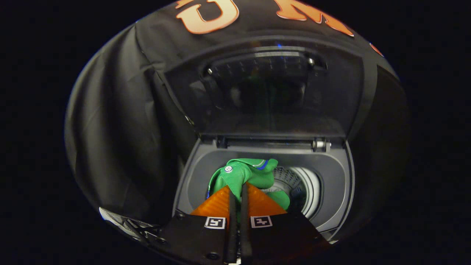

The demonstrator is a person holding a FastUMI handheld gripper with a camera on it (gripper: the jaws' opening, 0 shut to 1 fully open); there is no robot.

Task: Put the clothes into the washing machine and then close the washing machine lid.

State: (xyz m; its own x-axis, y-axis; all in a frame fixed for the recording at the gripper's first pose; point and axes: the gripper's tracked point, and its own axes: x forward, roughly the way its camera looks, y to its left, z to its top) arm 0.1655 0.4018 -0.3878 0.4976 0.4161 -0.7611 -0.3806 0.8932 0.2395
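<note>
A top-loading washing machine (333,184) stands just ahead of me with its dark glass lid (265,95) raised upright behind the opening. A green garment (244,173) with a white button and a blue trim hangs over the round drum (307,191). My gripper (237,188) is shut on a fold of this garment, with both fingers pressed together on the cloth. The garment bunches just beyond the fingertips and a bit of it shows to the right of the fingers. The lower part of the drum is hidden behind the fingers.
The grey rim (195,173) of the tub surrounds the drum. The lid's hinge (320,144) runs along the back of the opening. Black booth cloth (117,121) hangs close on the left and behind the machine.
</note>
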